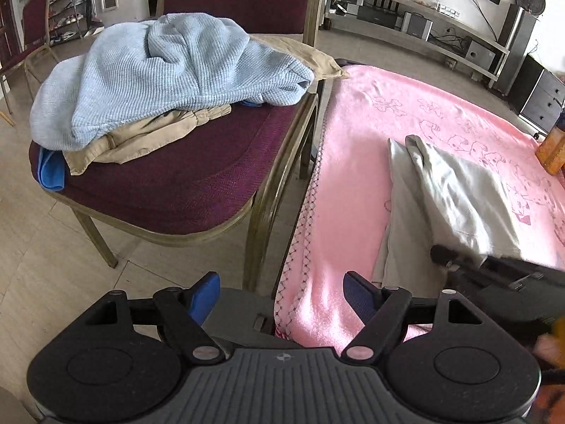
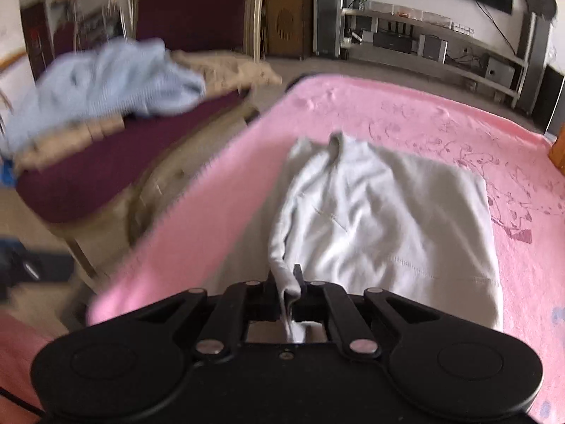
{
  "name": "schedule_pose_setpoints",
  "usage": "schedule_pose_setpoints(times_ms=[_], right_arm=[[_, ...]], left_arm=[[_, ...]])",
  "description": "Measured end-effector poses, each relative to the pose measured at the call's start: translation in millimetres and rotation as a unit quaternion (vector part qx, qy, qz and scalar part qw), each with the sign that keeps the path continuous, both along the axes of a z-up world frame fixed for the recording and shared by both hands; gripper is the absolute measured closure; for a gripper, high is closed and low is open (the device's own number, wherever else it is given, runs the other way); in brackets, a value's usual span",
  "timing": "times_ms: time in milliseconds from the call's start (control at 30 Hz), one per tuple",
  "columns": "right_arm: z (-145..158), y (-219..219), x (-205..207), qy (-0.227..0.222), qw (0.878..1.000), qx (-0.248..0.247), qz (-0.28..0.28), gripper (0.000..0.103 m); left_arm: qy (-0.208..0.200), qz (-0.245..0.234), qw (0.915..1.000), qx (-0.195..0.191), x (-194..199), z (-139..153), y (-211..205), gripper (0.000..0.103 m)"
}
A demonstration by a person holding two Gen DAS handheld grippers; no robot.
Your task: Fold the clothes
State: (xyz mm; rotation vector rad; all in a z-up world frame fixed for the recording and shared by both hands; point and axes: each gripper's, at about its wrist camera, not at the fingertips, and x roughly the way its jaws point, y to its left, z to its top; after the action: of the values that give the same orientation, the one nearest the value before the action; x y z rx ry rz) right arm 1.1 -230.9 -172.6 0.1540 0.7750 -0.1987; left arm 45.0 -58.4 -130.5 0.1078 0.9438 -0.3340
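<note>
On the pink-covered counter (image 2: pixel 219 190), the right tool (image 2: pixel 285 284) is pinching the grey garment's (image 2: pixel 381 219) near-left edge, likely for folding, while the left tool (image 1: pixel 282 291) is hovering open and empty.

Blanket (image 1: pixel 353 176) pink, darker cartoon print; shirt (image 2: pixel 381 219) pale grey; sweater (image 1: pixel 169 70) light blue waffle knit; chair (image 1: pixel 169 190) maroon.

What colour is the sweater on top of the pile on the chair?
Light blue, with a waffle-knit texture. The sweater shows best in the left wrist view.
</note>
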Motion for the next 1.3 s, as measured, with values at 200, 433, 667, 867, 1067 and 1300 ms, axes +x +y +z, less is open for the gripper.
schedule_pose_setpoints(times_ms=[200, 433, 667, 867, 1067, 1300], right_arm=[[20, 5, -9, -0.032, 0.999, 0.013, -0.002, 0.098], [20, 16, -9, -0.035, 0.999, 0.008, 0.019, 0.098], [9, 20, 1, 0.001, 0.997, 0.013, 0.077, 0.096], [27, -7, -21, -0.016, 0.985, 0.123, 0.119, 0.067], [50, -72, -71, -0.017, 0.984, 0.168, 0.047, 0.055], [24, -130, -107, -0.027, 0.979, 0.196, -0.050, 0.084]], left_arm=[[0.002, 0.005, 1.0000, -0.002, 1, 0, 2, 0.027], [0.003, 0.009, 0.9999, 0.003, 0, -1, 1, 0.027], [0.000, 0.013, 0.9996, 0.024, -1, -1, -4, 0.028], [-0.002, 0.019, 0.9991, 0.038, -2, -1, -7, 0.028], [-0.011, 0.017, 0.9977, 0.065, -4, -1, -17, 0.030], [-0.043, -0.082, 0.9950, 0.037, -23, 1, -76, 0.067]])
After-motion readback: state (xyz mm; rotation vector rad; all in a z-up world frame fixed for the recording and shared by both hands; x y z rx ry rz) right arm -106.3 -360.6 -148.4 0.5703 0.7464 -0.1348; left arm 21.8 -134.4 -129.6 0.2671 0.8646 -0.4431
